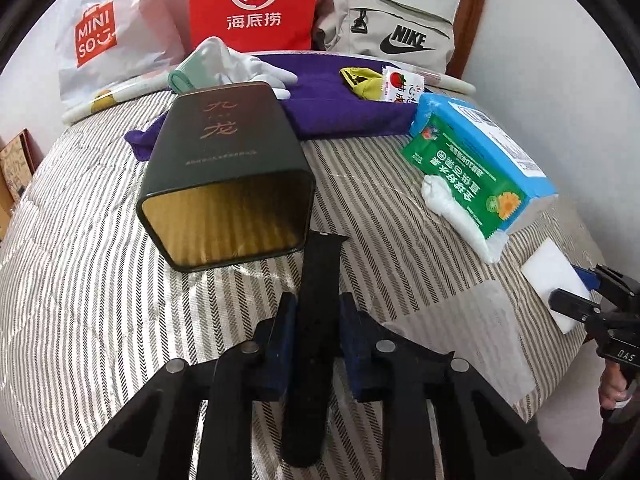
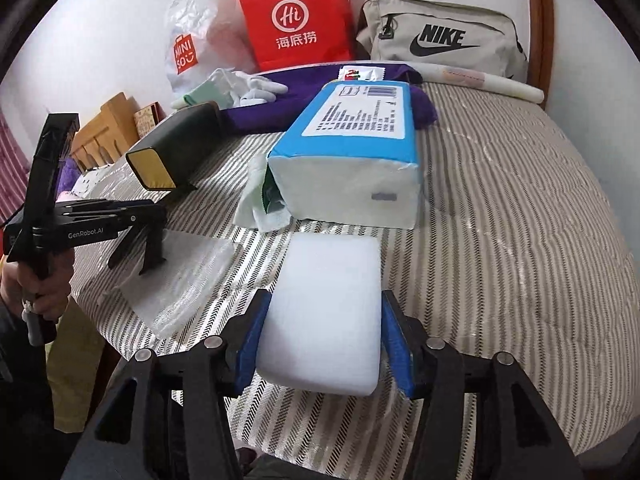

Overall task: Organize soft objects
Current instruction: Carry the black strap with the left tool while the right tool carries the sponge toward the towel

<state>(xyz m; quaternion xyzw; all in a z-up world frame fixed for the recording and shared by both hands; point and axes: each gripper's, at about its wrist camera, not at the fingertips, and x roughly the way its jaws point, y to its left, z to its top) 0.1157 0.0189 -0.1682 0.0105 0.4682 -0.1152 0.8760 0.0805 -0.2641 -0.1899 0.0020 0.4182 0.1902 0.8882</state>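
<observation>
"MINISO" is printed on the far-left white plastic bag (image 1: 96, 36), "Hi" on the red paper bag (image 1: 254, 0), "NIKE" on the beige bag (image 1: 396, 36), "GenRobot.AI" on the left gripper (image 2: 149, 256).

One tin (image 1: 228, 176); one tissue pack (image 2: 352, 152); one sponge (image 2: 324, 312); three bags (image 1: 256, 0); one purple towel (image 1: 340, 108).

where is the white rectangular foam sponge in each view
Left wrist view: white rectangular foam sponge at the right edge, in the right gripper.
Right wrist view: it sits bottom centre, between that gripper's blue pads.
Shared landmark: the blue tissue pack, just beyond the sponge.
</observation>
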